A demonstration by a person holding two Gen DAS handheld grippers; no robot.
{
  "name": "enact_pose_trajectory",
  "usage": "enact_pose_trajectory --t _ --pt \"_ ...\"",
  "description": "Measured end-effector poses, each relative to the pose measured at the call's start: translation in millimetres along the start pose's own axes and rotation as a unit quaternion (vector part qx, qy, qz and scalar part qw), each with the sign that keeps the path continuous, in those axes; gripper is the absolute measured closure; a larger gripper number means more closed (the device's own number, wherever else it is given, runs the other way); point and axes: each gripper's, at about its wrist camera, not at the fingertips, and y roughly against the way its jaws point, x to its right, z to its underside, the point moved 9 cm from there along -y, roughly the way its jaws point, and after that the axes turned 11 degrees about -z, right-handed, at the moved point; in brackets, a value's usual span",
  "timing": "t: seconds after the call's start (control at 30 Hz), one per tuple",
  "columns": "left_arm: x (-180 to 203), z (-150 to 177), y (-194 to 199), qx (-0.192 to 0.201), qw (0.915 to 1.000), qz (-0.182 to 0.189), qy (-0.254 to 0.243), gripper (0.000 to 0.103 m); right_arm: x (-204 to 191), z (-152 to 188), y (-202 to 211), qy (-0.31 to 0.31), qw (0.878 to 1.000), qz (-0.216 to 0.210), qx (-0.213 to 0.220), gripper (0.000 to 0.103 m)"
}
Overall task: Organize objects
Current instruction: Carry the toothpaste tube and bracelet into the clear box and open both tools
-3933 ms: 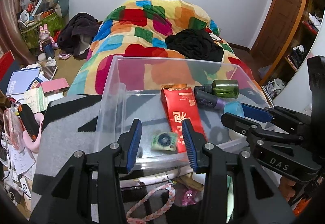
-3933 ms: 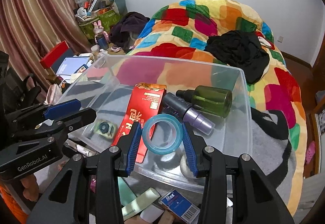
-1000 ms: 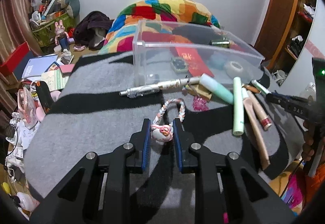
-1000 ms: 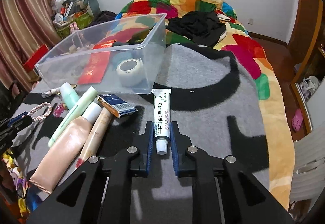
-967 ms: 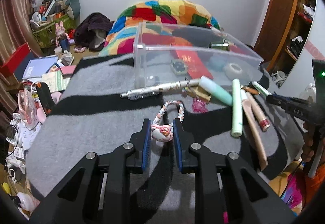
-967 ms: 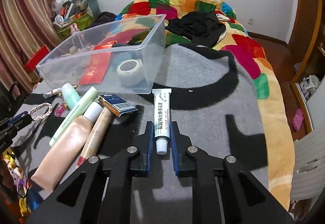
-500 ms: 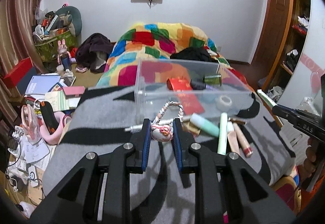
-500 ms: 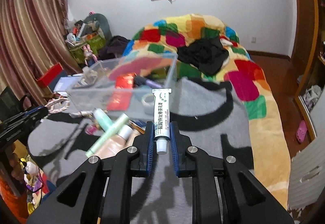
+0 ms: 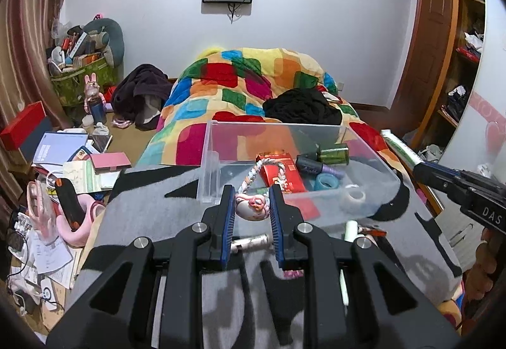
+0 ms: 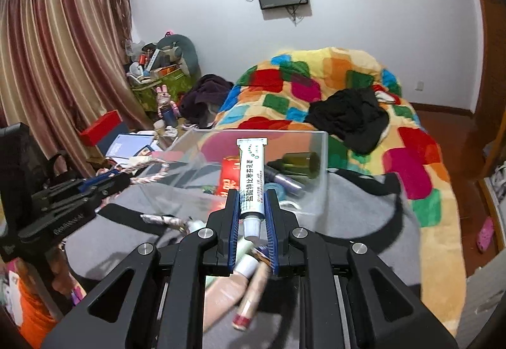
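Step in hand, as I judge it: carry both picked items over the clear bin and release them inside. Best done by bringing each pair of tongs past the near wall and low over a bare patch of the bin floor before opening, so nothing bounces off the rim or lands on the bottles.

Left tongs: closed narrow on the pink charm. Its braided cord loops up and forward, free, and could snag the bin wall; lift it clear first.

Right tongs: closed narrow on the white ointment tube, gripped near the cap, crimped end pointing forward toward the bin.

Both items are held in the air, above the grey blanket, just short of the bin.

Already in the bin: red packet, green bottle, purple bottle, blue tape ring, clear tape roll. Several tubes lie on the blanket below the tongs.
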Motion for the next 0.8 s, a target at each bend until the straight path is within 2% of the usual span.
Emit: enact_pose_trajectory --t 0.23,0.47,0.8 --pt "2.5 -10.8 -30.4 -0.021 0.9997 0.008 0.011 0.082 5.5 -8.3 -39.9 -0.004 1.000 -0.005 -0.026 0.089" --pt "8.8 -14.5 -70.0 -0.069 0.9974 0.016 0.012 0.082 23.7 -8.1 -80.5 -0.016 0.998 -0.004 -0.067 0.089" --pt "20.4 -6.6 -97.2 -0.100 0.9949 0.011 -0.007 0.082 41.8 5.5 -110.2 -0.023 0.994 -0.002 -0.110 0.089"
